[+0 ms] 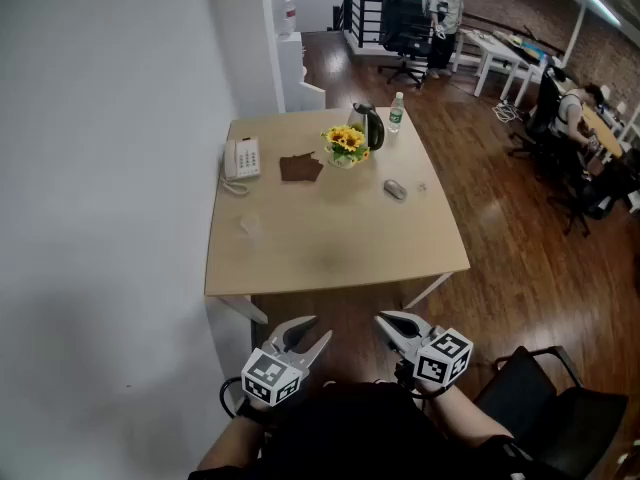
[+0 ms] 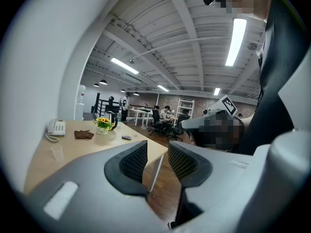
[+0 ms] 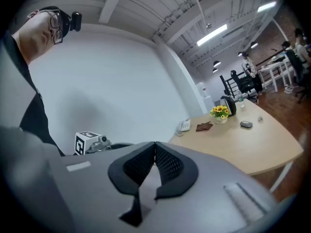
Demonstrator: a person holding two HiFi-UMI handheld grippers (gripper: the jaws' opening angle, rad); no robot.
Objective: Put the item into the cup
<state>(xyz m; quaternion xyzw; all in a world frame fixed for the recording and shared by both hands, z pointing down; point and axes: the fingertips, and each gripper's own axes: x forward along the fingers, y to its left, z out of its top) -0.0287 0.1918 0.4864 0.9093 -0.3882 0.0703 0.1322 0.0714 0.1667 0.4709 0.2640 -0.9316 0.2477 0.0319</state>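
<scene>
Left gripper (image 1: 320,328) gapes empty, right gripper (image 1: 383,322) is pinched together on nothing, both short of the desk (image 1: 330,258); item (image 1: 395,189) lies well apart from cup (image 1: 250,225), probably light, rigid: pinch its narrow sides

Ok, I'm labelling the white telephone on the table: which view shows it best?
The head view: the telephone sits unobstructed near the wall-side edge of the table, seen from above, handset and keypad distinct. The left gripper view shows it small and side-on; the right gripper view, smaller still.
</scene>
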